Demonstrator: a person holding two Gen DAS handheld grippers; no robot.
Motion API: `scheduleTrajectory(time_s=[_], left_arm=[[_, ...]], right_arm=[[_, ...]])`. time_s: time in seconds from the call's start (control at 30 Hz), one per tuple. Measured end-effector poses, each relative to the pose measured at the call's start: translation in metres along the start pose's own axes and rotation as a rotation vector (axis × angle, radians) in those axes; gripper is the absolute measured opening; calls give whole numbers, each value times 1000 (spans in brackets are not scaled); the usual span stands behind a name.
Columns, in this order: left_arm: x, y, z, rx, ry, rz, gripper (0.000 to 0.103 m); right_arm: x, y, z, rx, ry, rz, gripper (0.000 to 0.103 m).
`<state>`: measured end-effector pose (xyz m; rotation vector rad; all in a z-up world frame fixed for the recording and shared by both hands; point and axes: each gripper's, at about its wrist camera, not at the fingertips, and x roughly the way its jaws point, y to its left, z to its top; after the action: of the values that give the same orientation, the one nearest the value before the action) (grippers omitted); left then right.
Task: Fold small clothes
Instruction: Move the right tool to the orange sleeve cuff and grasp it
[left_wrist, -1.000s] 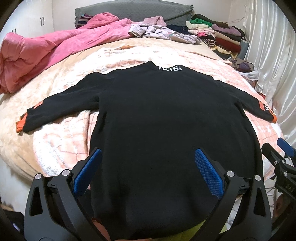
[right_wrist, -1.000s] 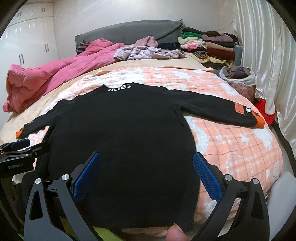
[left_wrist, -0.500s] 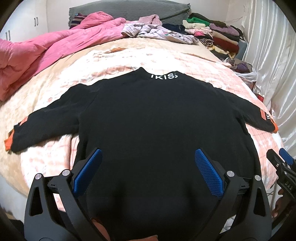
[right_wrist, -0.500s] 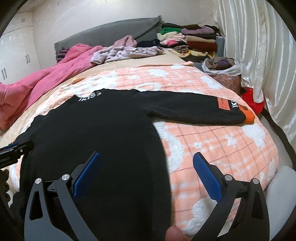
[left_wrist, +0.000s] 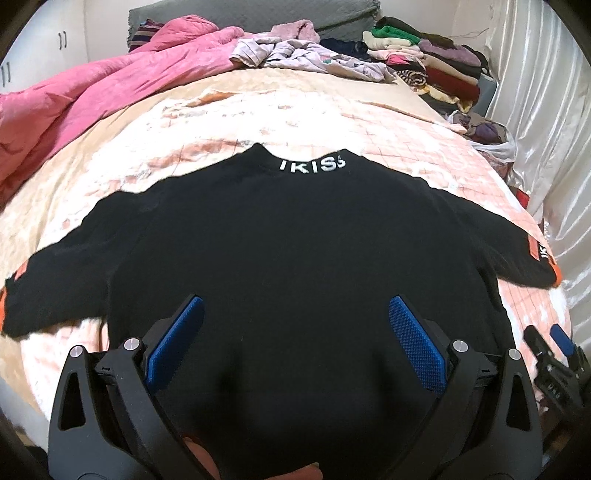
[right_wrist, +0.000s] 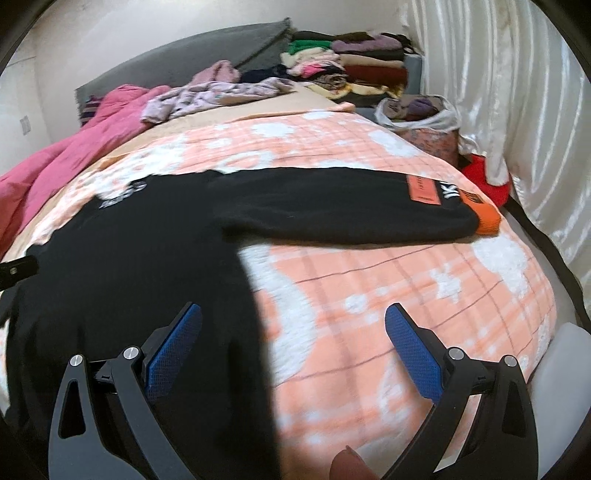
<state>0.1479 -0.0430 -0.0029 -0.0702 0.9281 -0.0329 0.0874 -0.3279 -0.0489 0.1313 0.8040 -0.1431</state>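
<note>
A black sweater (left_wrist: 295, 236) with white collar lettering lies flat on the bed, both sleeves spread out, orange cuffs at their ends. My left gripper (left_wrist: 295, 343) hovers open over its lower body, nothing between the blue pads. In the right wrist view the sweater (right_wrist: 129, 258) fills the left half and its right sleeve (right_wrist: 351, 210) stretches toward an orange cuff. My right gripper (right_wrist: 293, 343) is open above the sweater's right side edge and the bedspread. The right gripper (left_wrist: 554, 354) also shows at the left wrist view's right edge.
The bed carries an orange and white checked bedspread (right_wrist: 406, 295). A pink duvet (left_wrist: 92, 92) is bunched at the far left, loose clothes (left_wrist: 314, 59) near the headboard, folded stacks (left_wrist: 424, 62) and a bag of clothes (right_wrist: 417, 114) at the far right. A white curtain (right_wrist: 517, 92) hangs on the right.
Both grippers have moved forward over the sweater, which now looks larger. The right gripper has swung to the right, toward the right sleeve and bedspread. Both stayed open.
</note>
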Motion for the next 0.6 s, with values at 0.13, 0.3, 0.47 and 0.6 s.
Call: scheduleTrajectory(time_s=[0.13,0.3,0.47,0.6], left_arm=[[11,-1,12,-5,7,7,94],[27,7,26,-36,11,44,94],[41,22,36,-73,19,63,94],[56,29,47,-72,43,100,94]], right_arm=[[20,-38,15,96,20,-39,99],[38,-89,34,234,43,-85,99],[47,-130,46,350,48,-102,99],[61,-155,54,395,72,-127,99]])
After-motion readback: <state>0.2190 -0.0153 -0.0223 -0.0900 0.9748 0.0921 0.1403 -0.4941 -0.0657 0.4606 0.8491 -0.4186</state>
